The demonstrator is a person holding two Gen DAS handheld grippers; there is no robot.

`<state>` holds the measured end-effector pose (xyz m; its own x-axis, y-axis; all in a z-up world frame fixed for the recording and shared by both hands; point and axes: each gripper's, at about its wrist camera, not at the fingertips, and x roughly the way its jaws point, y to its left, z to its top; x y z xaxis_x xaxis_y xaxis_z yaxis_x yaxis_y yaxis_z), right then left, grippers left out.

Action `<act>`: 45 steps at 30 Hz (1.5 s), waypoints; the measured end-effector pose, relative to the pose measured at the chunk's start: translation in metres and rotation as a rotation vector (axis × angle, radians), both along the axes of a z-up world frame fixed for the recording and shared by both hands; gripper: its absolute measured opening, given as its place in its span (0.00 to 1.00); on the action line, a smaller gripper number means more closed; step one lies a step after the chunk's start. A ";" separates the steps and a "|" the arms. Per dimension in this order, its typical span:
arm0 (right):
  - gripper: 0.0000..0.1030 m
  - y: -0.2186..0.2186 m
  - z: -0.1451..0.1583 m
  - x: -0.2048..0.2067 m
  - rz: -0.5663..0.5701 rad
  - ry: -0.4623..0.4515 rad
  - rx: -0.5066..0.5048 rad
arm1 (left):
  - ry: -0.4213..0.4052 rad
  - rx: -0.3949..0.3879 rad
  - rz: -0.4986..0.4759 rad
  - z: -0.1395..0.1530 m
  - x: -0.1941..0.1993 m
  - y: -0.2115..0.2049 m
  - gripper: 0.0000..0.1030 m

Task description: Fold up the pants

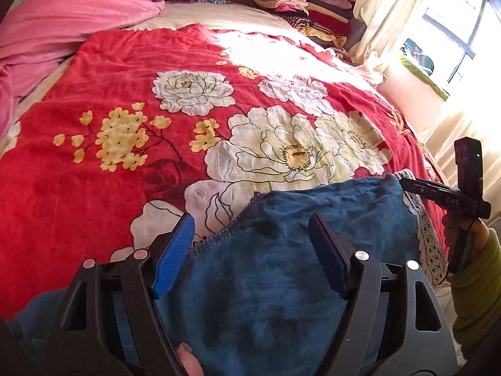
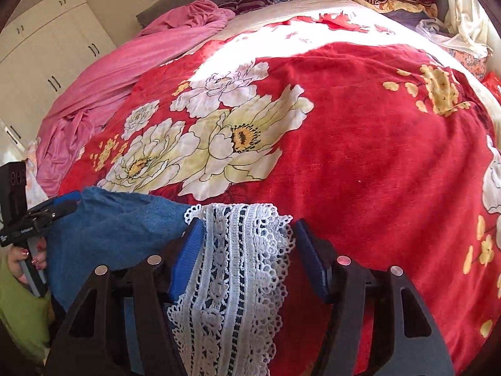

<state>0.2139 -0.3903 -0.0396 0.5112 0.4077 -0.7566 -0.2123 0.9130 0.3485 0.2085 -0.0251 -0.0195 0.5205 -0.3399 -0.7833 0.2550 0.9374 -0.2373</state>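
Spreading the pants at the near edge of the bed is why both my tongs sit so low here: the blue cloth fills the lower middle of the left view, lying on the red blanket, so I judge I am squaring it up before the first fold. My left tongs are wide open, the 2 blue pads apart over the blue cloth and clamping nothing; its stitched hem runs just beside the left pad. My right tongs are open too, with the lace trim lying between the pads, loose rather than pinched as far as I can tell. In the right view the left tool shows at the left edge, level with the cloth's far corner. Both tools point forward across the bed, roughly level with each other, held low. At upper right of the left view sits a stack of clothes.
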 end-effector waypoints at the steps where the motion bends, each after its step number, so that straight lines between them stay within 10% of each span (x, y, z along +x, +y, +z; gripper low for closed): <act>1: 0.53 0.002 -0.002 0.000 0.008 -0.005 0.002 | 0.009 0.000 -0.003 -0.004 0.005 0.000 0.65; 5: 0.41 0.003 -0.007 -0.004 0.037 -0.018 0.051 | 0.043 -0.061 -0.069 -0.018 0.017 -0.006 0.65; 9: 0.23 0.001 -0.009 -0.008 0.070 -0.018 0.140 | 0.046 -0.109 -0.129 -0.019 0.013 -0.017 0.18; 12: 0.21 0.001 -0.003 -0.017 0.077 -0.059 0.144 | 0.018 -0.122 -0.123 -0.012 0.008 -0.015 0.05; 23: 0.19 0.005 0.068 0.017 0.102 -0.255 0.031 | -0.109 -0.053 -0.031 0.024 0.033 -0.021 0.04; 32: 0.24 0.020 -0.005 0.068 0.096 -0.052 -0.118 | -0.040 0.082 -0.007 -0.032 0.057 -0.031 0.10; 45: 0.56 -0.022 0.030 0.024 -0.060 -0.119 -0.102 | -0.065 -0.005 0.090 -0.012 0.028 0.003 0.41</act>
